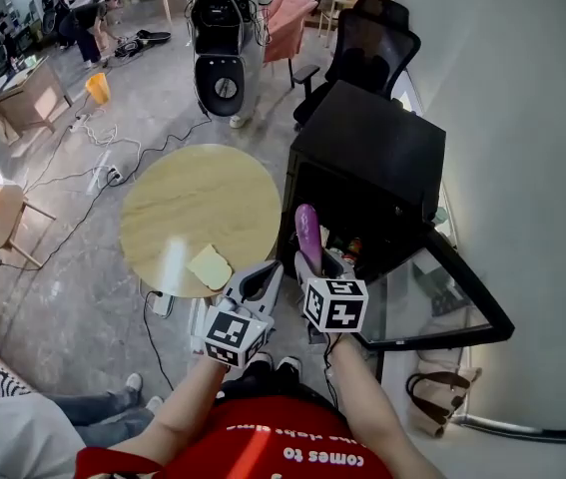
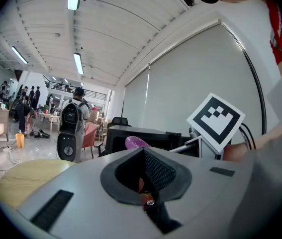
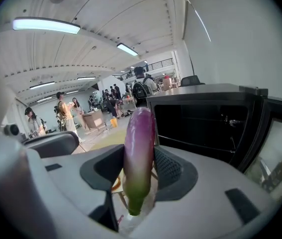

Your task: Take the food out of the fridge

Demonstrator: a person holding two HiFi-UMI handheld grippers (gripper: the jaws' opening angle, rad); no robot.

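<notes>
One piece in hand: the aubergine (image 3: 139,158), purple with a green end, stands upright between the pads of my right tongs (image 1: 314,263). It is outside the fridge (image 1: 372,158), just in front of its open mouth.
Right tongs: the jaws are wide apart but press on the aubergine from both sides, so it is held near its lower end.
Left tongs (image 2: 144,176): the jaws stand somewhat apart and I see no food between them. They hang further from the fridge than the right ones, on the worktop's side.
Fridge door (image 1: 467,297): it is swung fully open, and its glass panel lies low in front of the fridge.
Inside the fridge: some small red and orange things show on the lower level. They are too small to name, but I judge that more food is waiting there.
Worktop (image 1: 183,193): it is round and wooden and stands beside the fridge. One pale yellow flat piece (image 1: 210,265), maybe a slice of bread, lies at its edge nearest to me, well apart from the fridge.
Done, as I judge: the door is open, the aubergine is lifted out, and perhaps one piece is already put down.
Left to do: carry the aubergine from the fridge to the worktop, release it, then go back for what is inside.
</notes>
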